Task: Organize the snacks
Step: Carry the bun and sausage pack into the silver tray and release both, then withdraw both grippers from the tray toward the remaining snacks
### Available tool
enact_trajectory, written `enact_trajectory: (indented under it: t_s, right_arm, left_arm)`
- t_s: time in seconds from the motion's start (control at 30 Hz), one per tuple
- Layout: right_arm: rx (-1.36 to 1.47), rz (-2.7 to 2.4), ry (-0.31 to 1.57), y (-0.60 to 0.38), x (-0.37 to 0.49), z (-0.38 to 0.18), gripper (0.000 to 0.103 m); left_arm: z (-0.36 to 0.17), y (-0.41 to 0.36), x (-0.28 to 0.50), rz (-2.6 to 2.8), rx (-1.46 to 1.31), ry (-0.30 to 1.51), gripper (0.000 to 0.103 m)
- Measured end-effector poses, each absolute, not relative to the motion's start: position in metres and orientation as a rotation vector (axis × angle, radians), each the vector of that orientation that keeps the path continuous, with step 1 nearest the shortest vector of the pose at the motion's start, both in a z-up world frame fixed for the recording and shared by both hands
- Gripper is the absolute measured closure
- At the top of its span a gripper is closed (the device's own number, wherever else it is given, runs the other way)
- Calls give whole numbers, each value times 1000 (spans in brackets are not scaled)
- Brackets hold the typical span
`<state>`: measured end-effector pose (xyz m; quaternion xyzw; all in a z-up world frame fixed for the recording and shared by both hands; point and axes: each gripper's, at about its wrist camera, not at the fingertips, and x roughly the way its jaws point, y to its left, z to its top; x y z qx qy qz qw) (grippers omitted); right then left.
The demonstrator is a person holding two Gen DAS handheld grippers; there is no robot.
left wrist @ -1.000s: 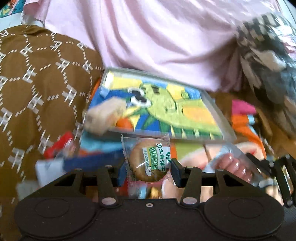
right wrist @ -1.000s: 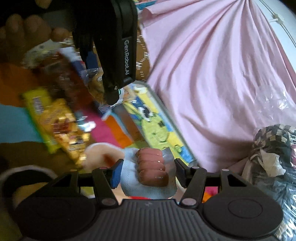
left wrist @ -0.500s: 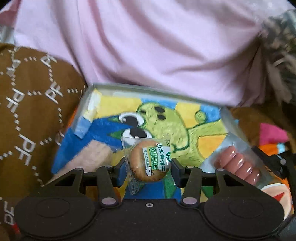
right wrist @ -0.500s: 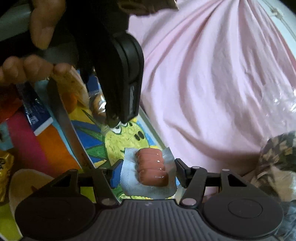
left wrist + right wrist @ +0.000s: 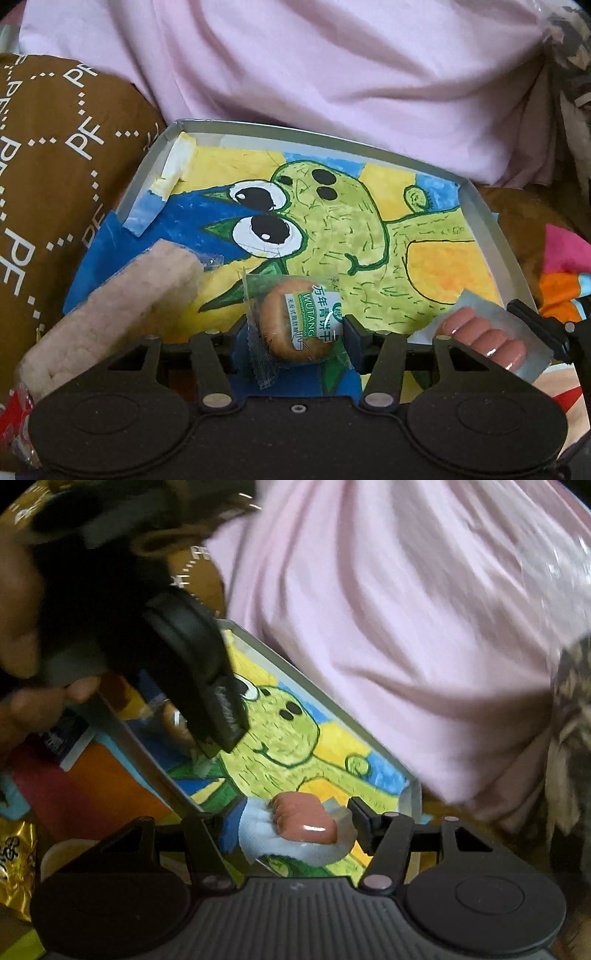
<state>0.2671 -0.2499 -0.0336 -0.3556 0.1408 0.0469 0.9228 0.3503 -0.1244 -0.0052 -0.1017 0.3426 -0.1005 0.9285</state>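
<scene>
Lightly held over the tray's near edge, the left gripper's opening jaws flank a crinkly, fragile biscuit packet; the right gripper pinches the slippery sausage pack by its sides.

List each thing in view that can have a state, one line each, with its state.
Left tool: jaws opening, biscuit packet between them.
Biscuit packet: sealed, above the tray.
Right tool: holding the sausage pack.
Sausage pack: sealed, held over the tray.
Tray: open-topped, one rice cracker inside.
</scene>
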Motion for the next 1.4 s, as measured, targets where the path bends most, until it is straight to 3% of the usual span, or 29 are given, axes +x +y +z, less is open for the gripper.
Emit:
enact_trajectory:
  t_s: [0.07,0.17,0.57,0.97,1.4]
  right_arm:
    - [-680,102,314,-256,271,-29,34]
    - [-579,100,341,-267,271,-20,16]
    - [-303,107,273,-294,218,1,0]
    - [-144,80,176,-287,137,18,0]
    - [-160,206,185,-241,70,3,0]
  left_arm:
    - [-3,-126,348,-206,-199,702,43]
    - [2,-126,343,-214,-189,694,33]
    - [33,-112,295,-197,-145,537,1]
    - [51,-71,203,-197,-88,407,1]
    - [49,-2,110,-153,-46,428,1]
